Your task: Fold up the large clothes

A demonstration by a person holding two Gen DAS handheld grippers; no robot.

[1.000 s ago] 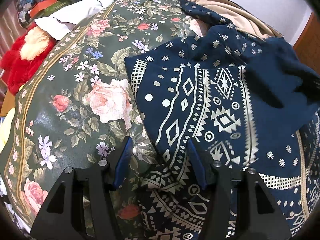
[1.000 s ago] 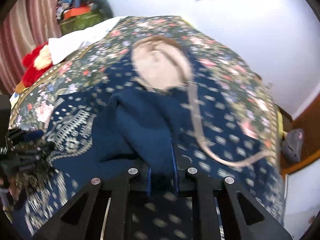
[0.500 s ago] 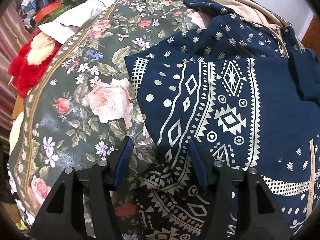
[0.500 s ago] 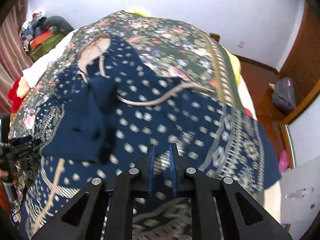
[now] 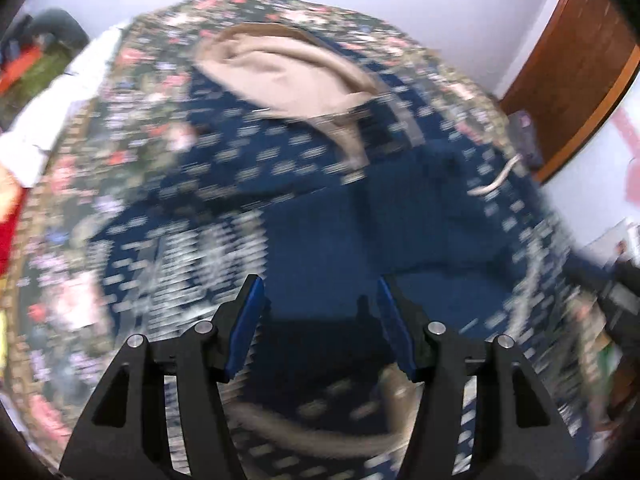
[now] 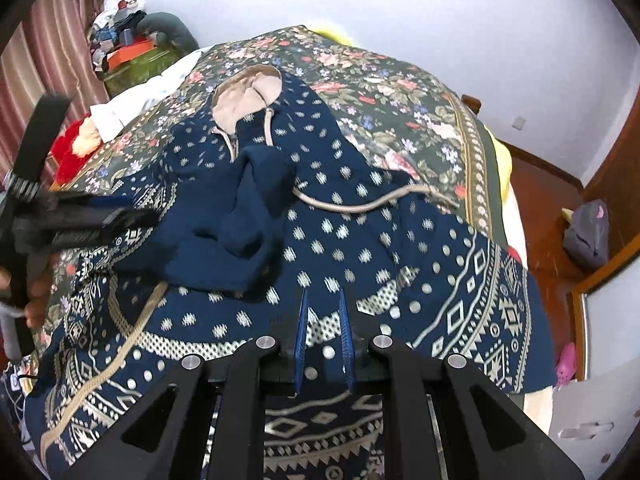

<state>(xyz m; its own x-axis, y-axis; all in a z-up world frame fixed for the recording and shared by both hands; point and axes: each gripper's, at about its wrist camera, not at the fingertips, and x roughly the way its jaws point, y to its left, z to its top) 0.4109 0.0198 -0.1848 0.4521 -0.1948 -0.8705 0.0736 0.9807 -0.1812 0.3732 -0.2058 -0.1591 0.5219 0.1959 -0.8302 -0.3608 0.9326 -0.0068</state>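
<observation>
Right claw [image 6: 323, 336] pressed together, pinching hoodie [image 6: 360, 216] hem at lower centre. Left claw [image 5: 320, 312] spread, empty. Step: mid-fold. Next likely: left grabs sleeve.

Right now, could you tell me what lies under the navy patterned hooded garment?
The navy hooded garment is spread over a dark floral bedspread, which shows around its far and side edges. Whatever lies beneath the garment's middle is covered and cannot be seen.
</observation>
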